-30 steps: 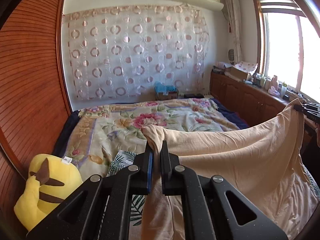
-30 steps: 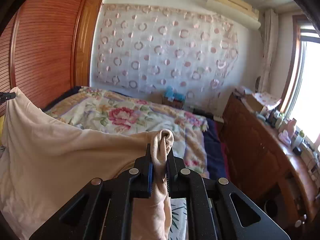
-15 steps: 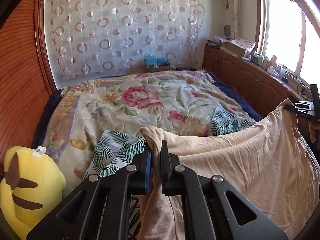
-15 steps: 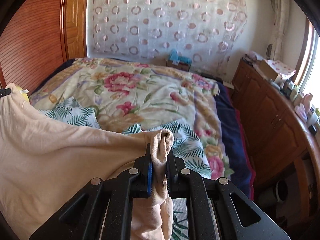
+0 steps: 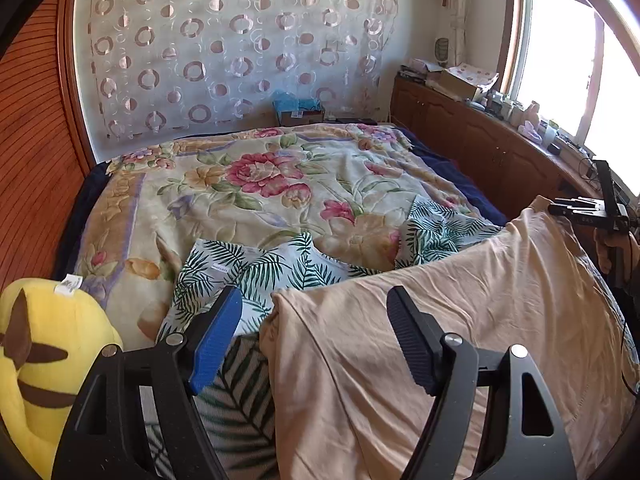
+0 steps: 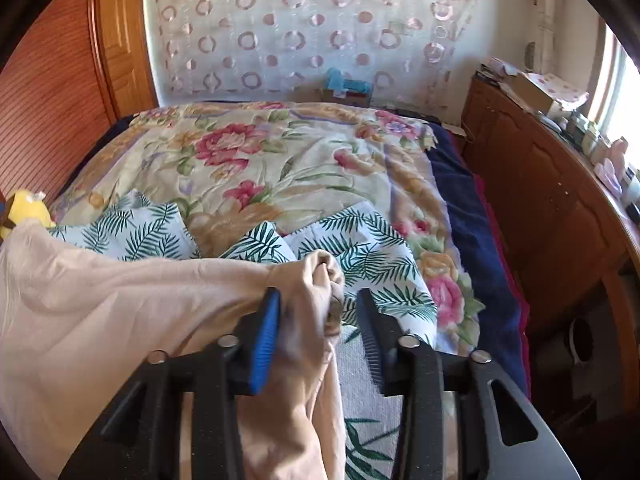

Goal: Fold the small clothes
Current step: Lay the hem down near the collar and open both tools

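Peach garment (image 5: 460,320) lies between both opening hand-held grippers, left (image 5: 314,320) and right (image 6: 320,312); its label is unreadable.

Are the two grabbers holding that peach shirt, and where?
No. Both are letting go. The left gripper has its jaws opening around the peach shirt's top edge; the right gripper is opening off a bunched corner.

Two wrist cameras, close over a beige garment (image 5: 460,320), face along the bed (image 6: 280,168) toward its curtained wall (image 5: 240,48).
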Motion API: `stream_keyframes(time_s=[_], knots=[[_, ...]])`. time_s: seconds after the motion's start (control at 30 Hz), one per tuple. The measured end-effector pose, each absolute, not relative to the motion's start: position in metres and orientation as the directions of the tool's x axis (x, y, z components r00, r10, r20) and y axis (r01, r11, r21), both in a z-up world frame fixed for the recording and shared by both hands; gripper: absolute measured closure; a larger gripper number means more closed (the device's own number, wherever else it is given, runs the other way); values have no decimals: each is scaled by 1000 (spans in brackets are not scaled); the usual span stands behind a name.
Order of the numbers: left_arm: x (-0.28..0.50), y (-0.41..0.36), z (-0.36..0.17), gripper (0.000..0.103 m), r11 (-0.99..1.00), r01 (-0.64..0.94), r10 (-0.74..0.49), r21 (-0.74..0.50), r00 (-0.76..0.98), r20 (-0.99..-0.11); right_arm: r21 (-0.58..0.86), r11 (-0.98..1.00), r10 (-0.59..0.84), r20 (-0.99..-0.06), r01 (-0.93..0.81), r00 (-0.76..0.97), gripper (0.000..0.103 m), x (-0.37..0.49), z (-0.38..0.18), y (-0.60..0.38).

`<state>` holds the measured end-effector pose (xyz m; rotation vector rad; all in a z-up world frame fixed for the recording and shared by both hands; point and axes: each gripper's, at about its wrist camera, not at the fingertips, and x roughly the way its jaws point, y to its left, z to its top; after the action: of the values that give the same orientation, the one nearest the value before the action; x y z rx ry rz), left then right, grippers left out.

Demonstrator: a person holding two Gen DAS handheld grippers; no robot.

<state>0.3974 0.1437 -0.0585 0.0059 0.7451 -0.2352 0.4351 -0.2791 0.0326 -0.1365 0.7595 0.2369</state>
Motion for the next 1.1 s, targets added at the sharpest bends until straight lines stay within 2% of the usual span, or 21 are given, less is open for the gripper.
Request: stream_keyframes(time_s=[0.03,0.2,0.6,0.73,0.87,1.0,1.1], knots=[[390,143,-58,27,975,210,-201,-69,714,-671,-35,968,158,-687,-249,709,54,431,35,-282],[361,140,-66,27,979,190,-185,-75,670,-719,-1,974,166,-672,-225,722,53,386,55,-303],[326,150,-102,27,987,111,-161,-118,596,-787,89,966,226,-752,-244,619,53,277,69,-333],[324,152,-111,27,988,91,-155,-126,583,-798,136,960,258,-767,-244,587,53,265,64,-335],[320,145,-114,27,992,100,-122,-78,593,-796,147,960,258,-794,-237,550,53,266,53,-336],[316,139,-117,24,993,111,-91,-28,617,-782,147,962,256,-777,-230,576,53,268,57,-340],[317,142,-117,23,994,101,-90,-35,616,-783,147,964,253,-766,-221,591,53,273,55,-340]])
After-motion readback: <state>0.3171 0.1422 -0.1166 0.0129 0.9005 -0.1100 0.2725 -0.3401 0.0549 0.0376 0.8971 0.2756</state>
